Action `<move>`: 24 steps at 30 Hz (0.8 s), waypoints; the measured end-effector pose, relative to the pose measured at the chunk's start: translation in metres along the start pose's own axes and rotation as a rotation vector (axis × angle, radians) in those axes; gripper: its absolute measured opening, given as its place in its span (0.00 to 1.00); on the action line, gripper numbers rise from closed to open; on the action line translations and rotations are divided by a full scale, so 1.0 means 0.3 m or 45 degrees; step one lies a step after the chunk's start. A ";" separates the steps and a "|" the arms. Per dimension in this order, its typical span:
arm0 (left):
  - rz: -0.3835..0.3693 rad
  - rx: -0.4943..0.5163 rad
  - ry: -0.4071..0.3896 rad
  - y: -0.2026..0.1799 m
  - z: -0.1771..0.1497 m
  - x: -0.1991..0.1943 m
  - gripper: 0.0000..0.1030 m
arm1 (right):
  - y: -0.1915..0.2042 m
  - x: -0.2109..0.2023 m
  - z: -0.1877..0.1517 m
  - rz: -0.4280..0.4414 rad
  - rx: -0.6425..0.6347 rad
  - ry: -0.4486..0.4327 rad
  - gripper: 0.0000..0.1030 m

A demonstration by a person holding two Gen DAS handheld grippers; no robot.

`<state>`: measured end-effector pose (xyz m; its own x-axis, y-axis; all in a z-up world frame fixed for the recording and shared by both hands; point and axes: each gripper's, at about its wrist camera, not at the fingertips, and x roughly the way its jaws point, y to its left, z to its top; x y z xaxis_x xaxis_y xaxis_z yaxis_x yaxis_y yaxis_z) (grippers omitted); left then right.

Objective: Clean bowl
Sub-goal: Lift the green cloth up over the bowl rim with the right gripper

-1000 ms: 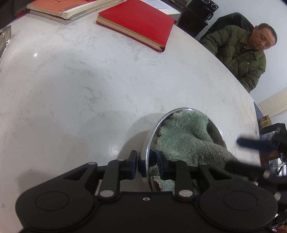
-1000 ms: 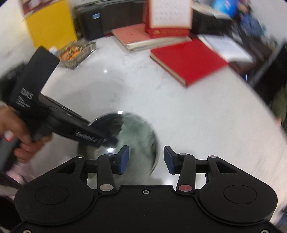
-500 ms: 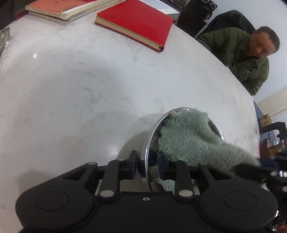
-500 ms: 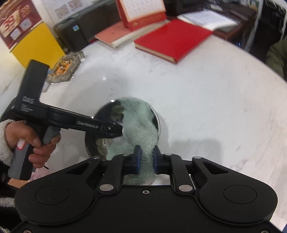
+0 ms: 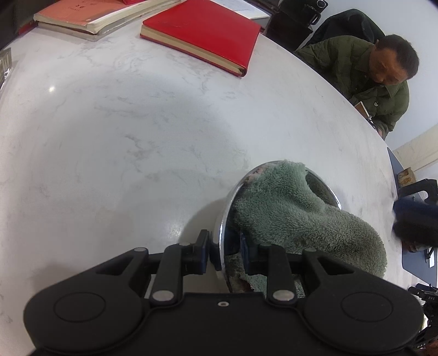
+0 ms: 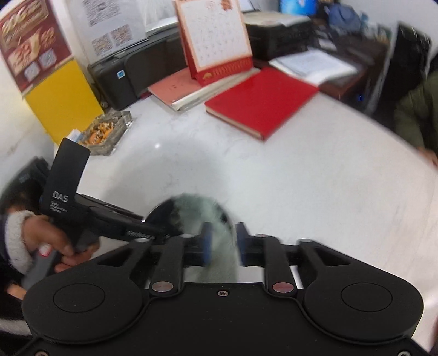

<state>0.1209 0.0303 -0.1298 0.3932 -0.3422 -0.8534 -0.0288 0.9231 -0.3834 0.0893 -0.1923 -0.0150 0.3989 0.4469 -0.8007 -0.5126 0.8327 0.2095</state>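
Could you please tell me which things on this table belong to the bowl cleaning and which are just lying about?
In use: metal bowl, green cloth, left gripper, right gripper.

Lying about: red book, pink books, desk calendar, glass ashtray.

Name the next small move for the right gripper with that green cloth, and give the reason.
Probably close the right gripper back onto the green cloth and push it down into the metal bowl. Its jaws are opening with the cloth between them, and much of the cloth hangs over the bowl's rim instead of wiping inside. The left gripper already clamps the rim, so the bowl should hold steady.
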 end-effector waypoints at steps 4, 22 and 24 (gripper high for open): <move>0.002 0.002 0.000 -0.005 -0.001 0.000 0.23 | -0.057 0.051 -0.057 0.072 0.217 0.066 0.44; 0.004 0.019 0.010 -0.005 -0.001 -0.002 0.23 | -0.109 0.077 -0.006 -0.109 0.039 -0.052 0.24; 0.005 0.026 0.010 -0.008 -0.002 -0.004 0.23 | -0.118 0.051 -0.008 -0.156 0.071 -0.110 0.31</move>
<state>0.1198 0.0285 -0.1282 0.3858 -0.3397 -0.8578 -0.0115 0.9279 -0.3726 0.1117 -0.2158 -0.0360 0.5207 0.3653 -0.7716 -0.4139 0.8985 0.1460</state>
